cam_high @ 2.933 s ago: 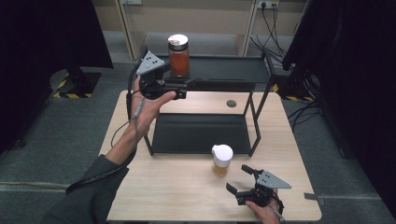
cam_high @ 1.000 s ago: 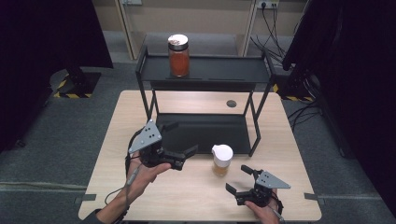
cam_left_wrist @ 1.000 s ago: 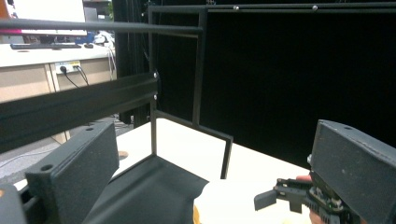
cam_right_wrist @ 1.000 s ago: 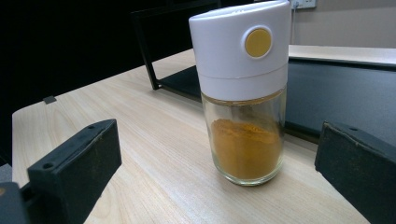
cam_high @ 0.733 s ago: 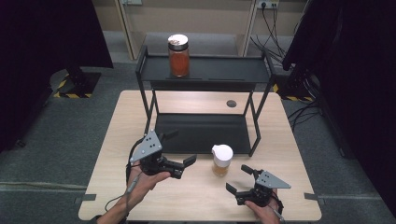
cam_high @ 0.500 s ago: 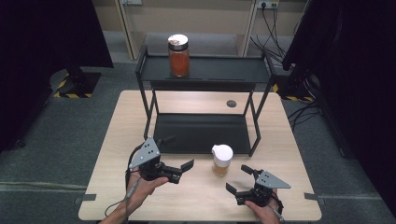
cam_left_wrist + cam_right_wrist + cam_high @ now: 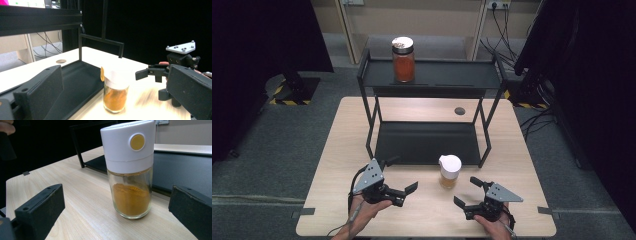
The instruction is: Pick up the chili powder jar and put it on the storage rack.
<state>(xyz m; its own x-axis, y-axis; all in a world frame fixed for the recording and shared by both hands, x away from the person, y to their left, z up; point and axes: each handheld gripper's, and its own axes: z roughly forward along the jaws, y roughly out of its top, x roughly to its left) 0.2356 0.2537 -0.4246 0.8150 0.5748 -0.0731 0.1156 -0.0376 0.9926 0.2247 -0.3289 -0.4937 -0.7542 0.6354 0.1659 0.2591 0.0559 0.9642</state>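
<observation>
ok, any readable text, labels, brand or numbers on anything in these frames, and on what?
None is readable.
Spice jar: white cap with a plain yellow round button, no lettering; glass unlabelled.
Red jar on the rack's top shelf: no label legible, too small to tell.
Screen strip at the top left of the left gripper view: marks too small and blurred to read.

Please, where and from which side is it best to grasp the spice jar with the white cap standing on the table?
Probably grip the spice jar across its round glass body, just under the white cap, coming level from the person's side with the right gripper, whose open fingers already flank it. It stands upright, apart from the rack behind it.
</observation>
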